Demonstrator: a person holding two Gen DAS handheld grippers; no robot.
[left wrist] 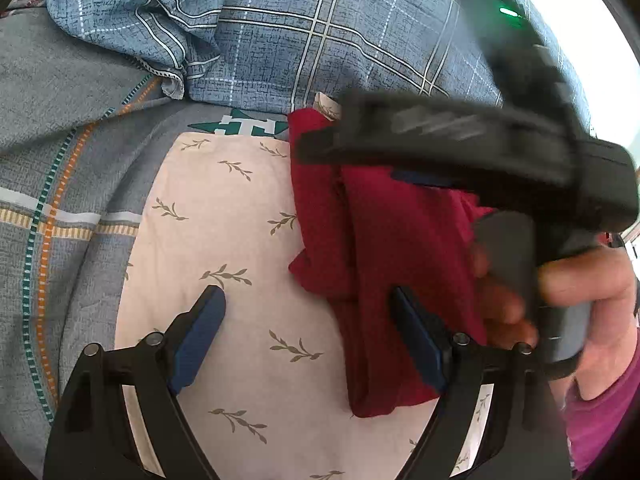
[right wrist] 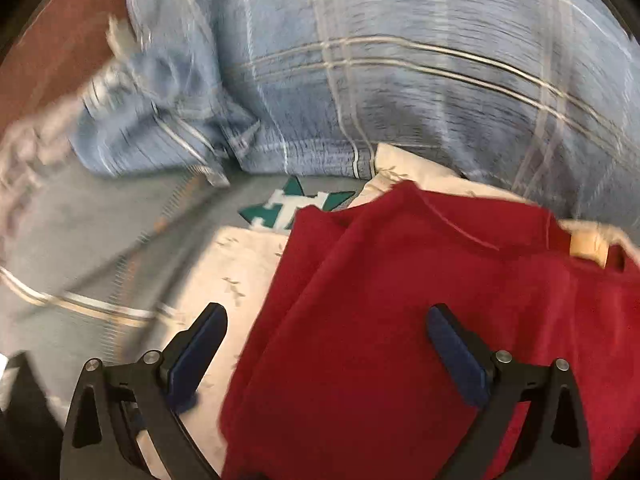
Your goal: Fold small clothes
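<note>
Bedding fills both views: a grey bed sheet (left wrist: 60, 128) with striped bands carries 1 cream leaf-print cloth (left wrist: 224, 240), and 1 blue plaid duvet (left wrist: 320, 40) lies bunched along the far edge of the bed.

1 red garment (left wrist: 384, 248) lies on the cream leaf-print cloth, toward its right edge. It appears partly folded: overlapping layers form lengthwise ridges, and 1 tan label (right wrist: 588, 246) shows at its far end in the right wrist view. Placement on the flat cloth probably gives a smooth working area for folding.

Left claw (left wrist: 308, 332): jaws spread wide, gripping nothing. The left fingertip hangs over bare cloth; the right fingertip sits over the near-left part of the red garment. Contact cannot be confirmed.

Right claw (right wrist: 328, 344): jaws spread wide, gripping nothing. It hovers above the red garment, with the left fingertip over the cloth and the right fingertip over red fabric. In the left wrist view its black body crosses above the far end of the garment, held by the person's hand (left wrist: 568, 292). Motion blur in the right wrist view suggests this unit is moving.

Count: 2 claws, 1 garment, 1 cloth, 1 duvet.

Judgement: with both claws empty, the next grasp on an edge of the garment is pending.
</note>
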